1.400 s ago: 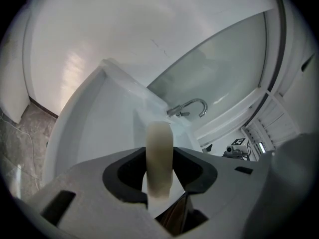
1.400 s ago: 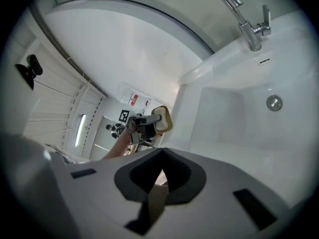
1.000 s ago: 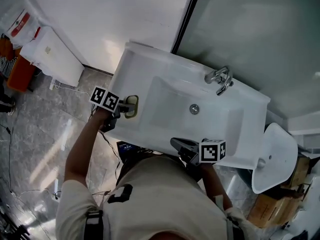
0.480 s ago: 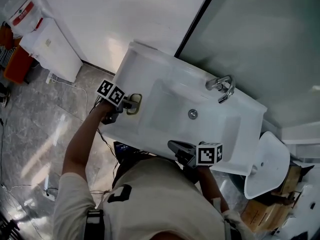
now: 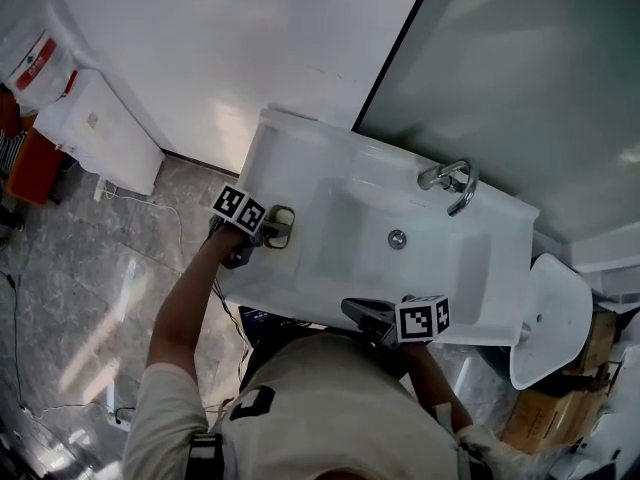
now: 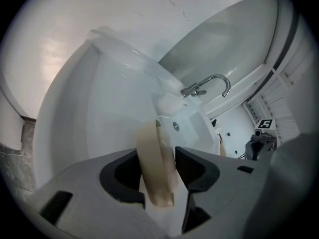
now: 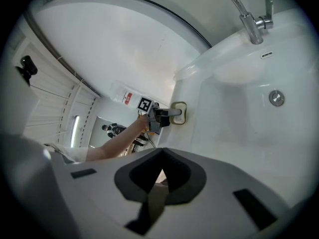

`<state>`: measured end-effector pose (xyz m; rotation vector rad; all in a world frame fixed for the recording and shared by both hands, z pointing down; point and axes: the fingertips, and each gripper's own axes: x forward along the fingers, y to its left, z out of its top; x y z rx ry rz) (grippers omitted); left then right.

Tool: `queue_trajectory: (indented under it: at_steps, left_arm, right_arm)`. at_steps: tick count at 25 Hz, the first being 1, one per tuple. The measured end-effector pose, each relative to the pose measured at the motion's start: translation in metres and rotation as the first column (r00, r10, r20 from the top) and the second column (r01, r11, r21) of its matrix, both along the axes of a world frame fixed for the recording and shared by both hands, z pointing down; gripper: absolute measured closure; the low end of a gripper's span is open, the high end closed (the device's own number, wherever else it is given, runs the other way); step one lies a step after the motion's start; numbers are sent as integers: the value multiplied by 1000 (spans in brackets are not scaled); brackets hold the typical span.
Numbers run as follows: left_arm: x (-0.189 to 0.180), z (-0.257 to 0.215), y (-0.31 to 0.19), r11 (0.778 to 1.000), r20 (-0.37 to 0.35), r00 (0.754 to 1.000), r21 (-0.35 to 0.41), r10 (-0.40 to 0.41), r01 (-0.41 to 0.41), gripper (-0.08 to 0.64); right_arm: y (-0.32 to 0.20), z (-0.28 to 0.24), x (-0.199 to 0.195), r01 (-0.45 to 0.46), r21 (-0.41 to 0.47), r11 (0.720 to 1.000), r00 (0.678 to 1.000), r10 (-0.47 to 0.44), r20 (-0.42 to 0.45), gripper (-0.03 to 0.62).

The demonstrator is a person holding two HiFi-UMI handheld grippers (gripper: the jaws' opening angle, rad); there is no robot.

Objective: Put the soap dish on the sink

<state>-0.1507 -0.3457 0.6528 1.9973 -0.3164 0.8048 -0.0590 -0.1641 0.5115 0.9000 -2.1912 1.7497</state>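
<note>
The beige soap dish [image 5: 281, 226] lies on the left ledge of the white sink [image 5: 300, 138]. My left gripper [image 5: 271, 231] reaches in from the left. Its jaws have just been opening, and the dish's rim [image 6: 157, 168] stands between them with a thin gap on the right side. In the right gripper view the dish [image 7: 180, 112] and the left gripper [image 7: 169, 113] show on that ledge. My right gripper [image 5: 352, 310] hovers at the sink's front edge, shut and empty, its jaws [image 7: 160, 172] meeting at the tips.
A chrome tap [image 5: 450, 180] stands at the back of the sink and a drain [image 5: 397, 238] sits in the bowl. A white cabinet [image 5: 95, 128] stands on the floor at left. A second white basin [image 5: 545, 318] and cardboard boxes [image 5: 540, 418] are at right.
The left gripper has come down to the ledge with the dish, and its jaws have spread. The right gripper has shifted slightly along the front edge.
</note>
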Motion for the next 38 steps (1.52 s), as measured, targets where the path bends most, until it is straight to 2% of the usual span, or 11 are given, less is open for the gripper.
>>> queue_trajectory:
  at_steps: [5, 8, 11, 15, 24, 27, 30, 32, 38]
  left_arm:
    - [1, 0, -13, 997, 30, 999, 72, 26, -28, 370]
    - [0, 0, -17, 994, 46, 999, 104, 16, -21, 368]
    - [-5, 2, -28, 989, 80, 996, 143, -38, 27, 359]
    - [-18, 7, -43, 970, 158, 978, 222, -132, 95, 284]
    - [-31, 7, -46, 945, 222, 941, 266, -254, 192, 261]
    - [-39, 6, -49, 933, 268, 925, 313, -268, 179, 247]
    - [-43, 11, -46, 937, 306, 921, 322, -241, 138, 245]
    - [-43, 13, -42, 938, 308, 921, 317, -240, 138, 248]
    - [-44, 10, -43, 922, 307, 908, 347, -285, 172, 266]
  right_arm:
    - [-5, 0, -10, -3, 6, 1000, 1000, 3, -7, 581]
    - [-6, 2, -7, -17, -1, 1000, 1000, 17, 0, 581]
    - [-11, 4, 1, -10, -3, 1000, 1000, 10, 13, 581]
    - [-19, 4, 11, 34, 2, 999, 999, -34, 30, 581]
    - [-34, 2, 19, 117, 9, 993, 991, -118, 69, 581]
    - [-37, 2, 21, 126, 7, 992, 989, -127, 77, 581]
    - [-42, 6, 19, 133, 4, 991, 988, -133, 79, 581]
    - [-42, 7, 17, 138, 2, 990, 987, -138, 78, 581]
    - [-41, 6, 16, 126, 0, 992, 990, -126, 67, 581]
